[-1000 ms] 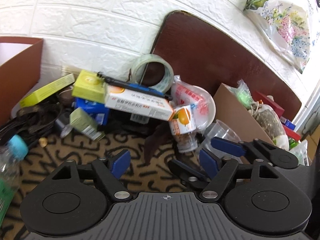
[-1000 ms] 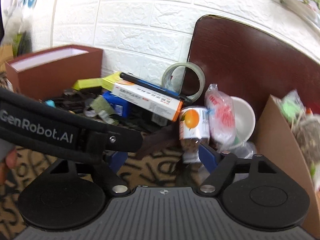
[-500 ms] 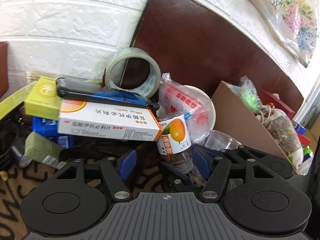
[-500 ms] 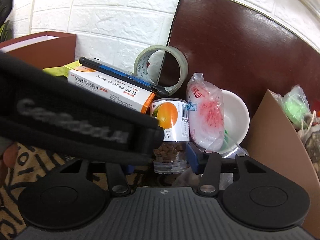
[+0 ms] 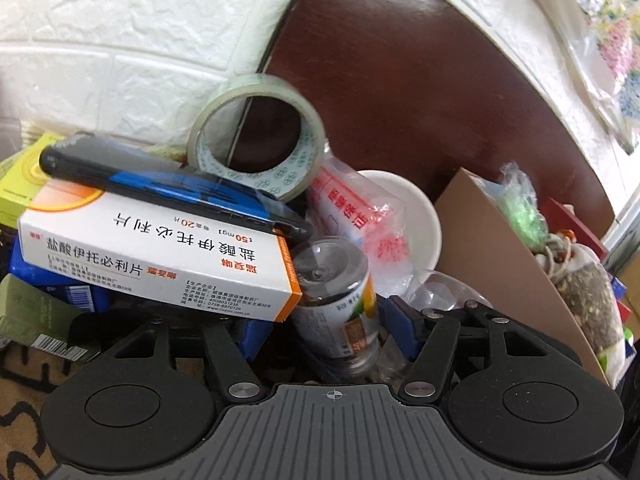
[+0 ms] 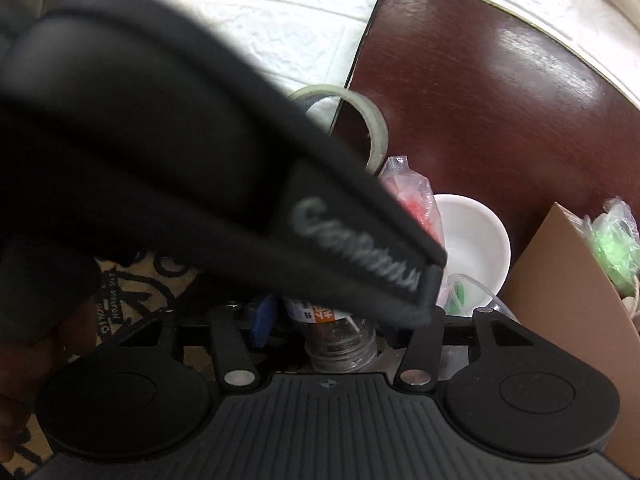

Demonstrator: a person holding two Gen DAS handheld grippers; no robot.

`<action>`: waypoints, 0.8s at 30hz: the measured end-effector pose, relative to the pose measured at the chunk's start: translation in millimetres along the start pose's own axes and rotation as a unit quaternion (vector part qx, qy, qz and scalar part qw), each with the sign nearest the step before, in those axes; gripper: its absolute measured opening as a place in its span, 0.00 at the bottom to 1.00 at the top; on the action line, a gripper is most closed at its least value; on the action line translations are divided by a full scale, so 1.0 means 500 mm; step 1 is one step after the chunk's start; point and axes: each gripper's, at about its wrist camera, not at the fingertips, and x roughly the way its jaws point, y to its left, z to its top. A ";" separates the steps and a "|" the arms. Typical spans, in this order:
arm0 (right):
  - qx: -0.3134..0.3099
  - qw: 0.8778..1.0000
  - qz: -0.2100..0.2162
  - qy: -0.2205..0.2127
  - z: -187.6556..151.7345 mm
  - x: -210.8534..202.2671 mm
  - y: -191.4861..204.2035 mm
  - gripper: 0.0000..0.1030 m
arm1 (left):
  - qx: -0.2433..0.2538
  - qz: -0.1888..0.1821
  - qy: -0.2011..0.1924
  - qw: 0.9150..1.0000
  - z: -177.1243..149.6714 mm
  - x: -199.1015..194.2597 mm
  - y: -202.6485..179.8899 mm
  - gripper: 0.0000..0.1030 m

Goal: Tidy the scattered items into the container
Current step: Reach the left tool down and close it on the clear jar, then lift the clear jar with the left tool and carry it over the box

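Far left in the left wrist view there's a yellow-green box (image 5: 18, 184), then a white medicine carton (image 5: 156, 256) with a black and blue phone (image 5: 168, 188) lying flat on top of it. A roll of clear tape (image 5: 260, 136) stands on edge behind those, against the white brick wall. Next over is the little clear bottle (image 5: 340, 300) with the orange-fruit label, lying tipped over. It sits between the blue pads of both claws at once: the left claw (image 5: 328, 328) has just been closing in around it, but I can't tell if its pads actually touch. The right claw (image 6: 332, 324) is narrowed around the bottle's neck end; contact is hidden there too, since a blurry black strap (image 6: 200, 160) covers most of that view. Right of the bottle: a red-printed plastic bag (image 5: 352, 216), a white bowl (image 5: 416, 224), then the cardboard container (image 5: 500, 264), already stuffed with bags.
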 end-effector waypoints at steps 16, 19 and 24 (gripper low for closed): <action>0.050 0.995 0.082 0.019 -0.084 -0.234 0.034 0.54 | 0.027 -0.030 0.032 0.999 -0.148 -0.188 -0.061 0.63; 0.055 0.993 0.095 0.035 -0.125 -0.294 0.052 0.54 | 0.021 -0.037 0.050 0.998 -0.198 -0.224 -0.076 0.62; 0.069 0.991 0.100 0.065 -0.198 -0.393 0.078 0.53 | 0.026 -0.047 0.073 0.996 -0.272 -0.268 -0.117 0.64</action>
